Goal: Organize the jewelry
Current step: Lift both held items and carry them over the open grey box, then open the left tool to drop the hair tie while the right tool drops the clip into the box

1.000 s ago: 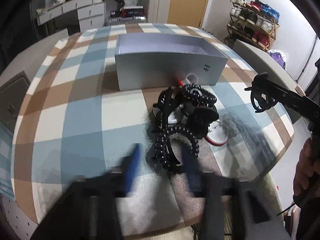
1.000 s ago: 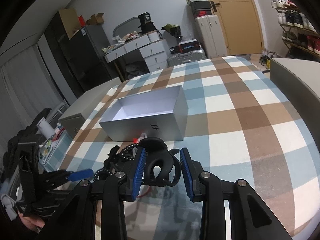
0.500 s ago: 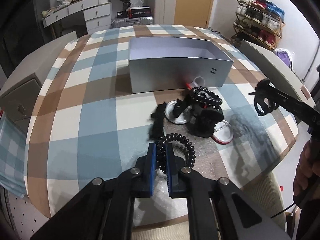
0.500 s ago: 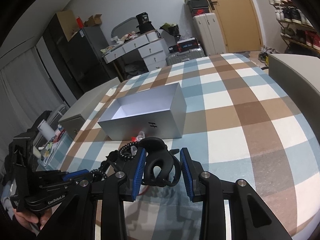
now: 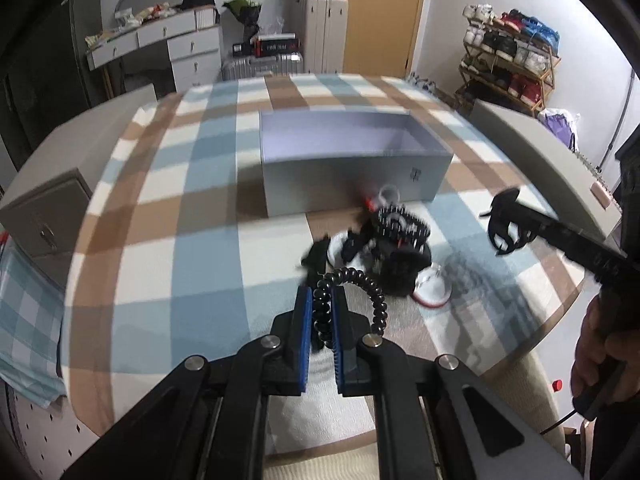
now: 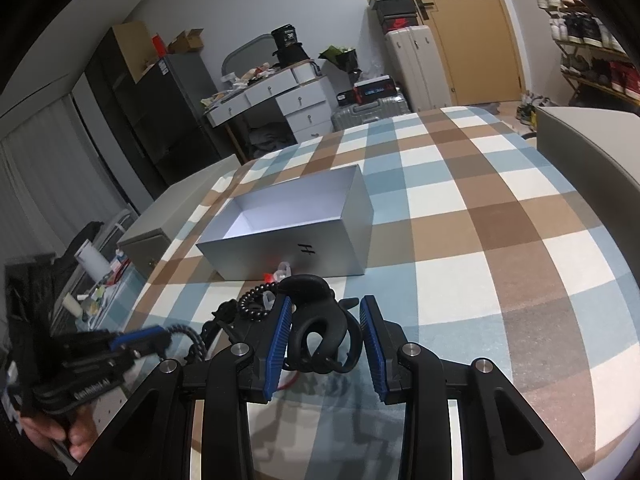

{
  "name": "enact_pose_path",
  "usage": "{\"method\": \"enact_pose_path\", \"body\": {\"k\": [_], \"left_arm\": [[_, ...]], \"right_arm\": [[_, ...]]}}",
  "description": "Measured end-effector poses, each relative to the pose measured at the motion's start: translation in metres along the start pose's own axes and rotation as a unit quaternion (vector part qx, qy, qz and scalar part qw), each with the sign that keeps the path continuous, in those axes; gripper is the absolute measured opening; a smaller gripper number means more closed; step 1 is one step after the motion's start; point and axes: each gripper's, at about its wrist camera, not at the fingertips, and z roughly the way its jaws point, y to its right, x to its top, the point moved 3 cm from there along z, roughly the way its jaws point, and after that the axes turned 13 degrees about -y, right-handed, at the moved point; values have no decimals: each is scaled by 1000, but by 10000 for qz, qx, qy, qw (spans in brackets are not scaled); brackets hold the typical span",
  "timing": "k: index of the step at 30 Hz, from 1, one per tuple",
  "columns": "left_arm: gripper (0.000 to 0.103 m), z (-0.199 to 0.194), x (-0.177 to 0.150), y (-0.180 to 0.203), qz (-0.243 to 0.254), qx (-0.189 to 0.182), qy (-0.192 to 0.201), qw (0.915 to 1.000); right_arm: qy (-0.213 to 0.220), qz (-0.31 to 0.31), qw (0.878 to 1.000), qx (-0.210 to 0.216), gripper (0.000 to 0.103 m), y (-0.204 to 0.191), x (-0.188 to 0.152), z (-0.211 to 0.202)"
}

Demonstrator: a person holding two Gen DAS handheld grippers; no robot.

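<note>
A black spiral bracelet [image 5: 352, 300] is clamped by the left gripper [image 5: 320, 320]; a black claw clip [image 6: 316, 320] is seen pinched by the right gripper [image 6: 324, 340] only in its own view

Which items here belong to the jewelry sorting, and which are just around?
Job: spiral hair tie in left gripper; black claw clip in right gripper; accessory pile; grey box.
Around: suitcases, shoe rack, white drawers.

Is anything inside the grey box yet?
No: in the right wrist view the grey box shows only its bare pale inside.
</note>
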Motion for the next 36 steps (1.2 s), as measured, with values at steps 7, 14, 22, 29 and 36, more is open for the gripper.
{"method": "enact_pose_path", "body": {"k": [7,14,22,29,36], "left_arm": [[5,-22,26,-1,146,82,418,9990],[5,-24,68,-12,141,127,747,9970],[5,0,109,-23,21,-40,750,9972],[5,19,124,-20,-43,-318,616,9976],[5,38,133,-17,122,-428,396,9982]], "right_arm": [[248,-141,9995,115,34,-7,14,-9],[402,-401,9973,469,34,-20,52,-13],[356,-577,9956,641,34,-29,95,12],[130,-595,9956,713,34,-29,116,45],[-92,-575,9960,673,35,-27,124,74]]}}
